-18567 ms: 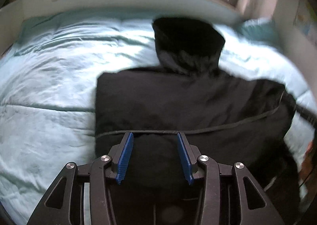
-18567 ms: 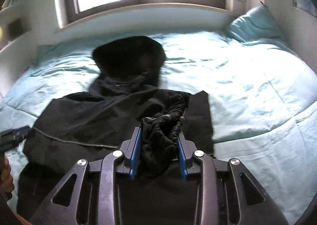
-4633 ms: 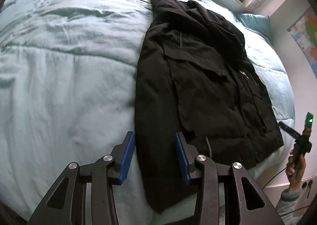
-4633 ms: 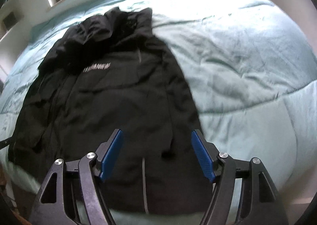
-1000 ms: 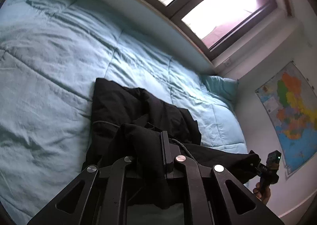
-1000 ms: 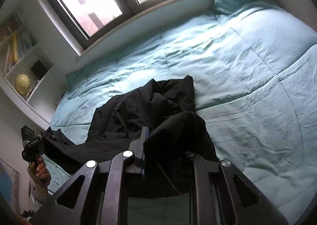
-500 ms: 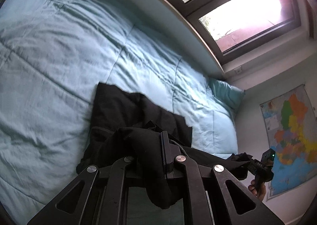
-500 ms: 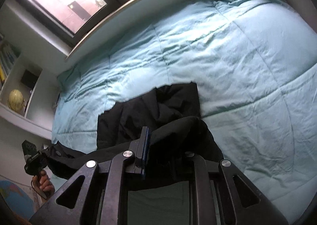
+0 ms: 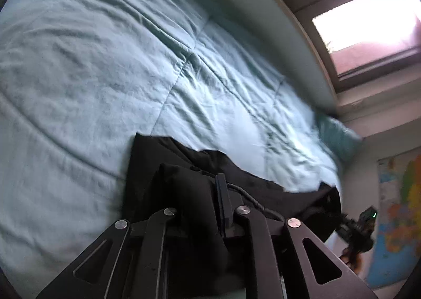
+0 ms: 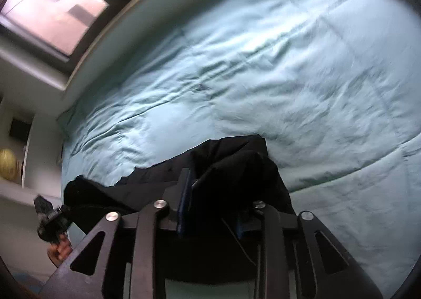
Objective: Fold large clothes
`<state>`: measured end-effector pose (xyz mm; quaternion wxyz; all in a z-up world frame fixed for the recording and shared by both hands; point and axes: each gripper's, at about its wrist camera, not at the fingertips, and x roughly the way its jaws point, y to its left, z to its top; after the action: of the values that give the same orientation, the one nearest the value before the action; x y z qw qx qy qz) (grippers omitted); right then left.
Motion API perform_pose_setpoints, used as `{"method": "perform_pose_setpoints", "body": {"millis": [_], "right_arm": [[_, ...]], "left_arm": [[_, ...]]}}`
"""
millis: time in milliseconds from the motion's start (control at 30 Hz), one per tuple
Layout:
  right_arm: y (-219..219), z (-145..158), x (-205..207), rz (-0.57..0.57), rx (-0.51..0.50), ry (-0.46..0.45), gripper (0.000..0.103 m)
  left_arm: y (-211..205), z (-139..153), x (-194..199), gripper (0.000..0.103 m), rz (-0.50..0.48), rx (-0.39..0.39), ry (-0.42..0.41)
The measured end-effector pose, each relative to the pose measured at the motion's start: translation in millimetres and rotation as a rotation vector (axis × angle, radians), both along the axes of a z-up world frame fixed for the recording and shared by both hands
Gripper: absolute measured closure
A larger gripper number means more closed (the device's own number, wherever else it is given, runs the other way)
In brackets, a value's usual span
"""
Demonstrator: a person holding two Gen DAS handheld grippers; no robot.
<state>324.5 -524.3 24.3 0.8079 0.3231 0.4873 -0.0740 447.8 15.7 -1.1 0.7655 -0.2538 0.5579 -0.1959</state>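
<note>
A black jacket point(image 9: 168, 157) hangs stretched between my two grippers above the light blue bed. My left gripper point(image 9: 210, 193) is shut on a bunched corner of the jacket, with a drawcord trailing beside it. My right gripper point(image 10: 210, 193) is shut on the other bunched corner of the black jacket point(image 10: 236, 151). The cloth hides most of the fingers in both views. The right gripper shows at the far right of the left wrist view point(image 9: 360, 225). The left gripper shows at the far left of the right wrist view point(image 10: 50, 217).
The light blue quilt point(image 9: 105, 62) covers the bed point(image 10: 315, 75). A window point(image 9: 363, 22) runs along the far wall. A blue pillow point(image 9: 339, 138) lies at the bed's right end. A wall map point(image 9: 397, 209) and a shelf with a globe point(image 10: 8, 164) flank the bed.
Both grippers have lifted and tilted further with the jacket. Less of the jacket lies on the quilt now. Both views are blurred by motion.
</note>
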Motion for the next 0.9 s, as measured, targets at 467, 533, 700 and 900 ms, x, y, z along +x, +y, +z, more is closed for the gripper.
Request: {"method": "perform_pose_setpoints", "body": {"millis": [467, 533, 700, 900], "right_arm": [[-30, -67, 29, -0.039, 0.143, 0.073, 0.058], [-27, -54, 26, -0.01, 0.145, 0.069, 0.054], [-14, -21, 11, 0.053, 0.092, 0.047, 0.043], [-2, 6, -8, 0.103, -0.11, -0.012, 0.021]], "left_arm": [[-13, -54, 27, 0.072, -0.153, 0.01, 0.147], [-12, -46, 22, 0.053, -0.191, -0.001, 0.152], [-3, -16, -4, 0.035, -0.292, -0.039, 0.13], [-2, 1, -9, 0.035, -0.248, 0.178, -0.014]]}}
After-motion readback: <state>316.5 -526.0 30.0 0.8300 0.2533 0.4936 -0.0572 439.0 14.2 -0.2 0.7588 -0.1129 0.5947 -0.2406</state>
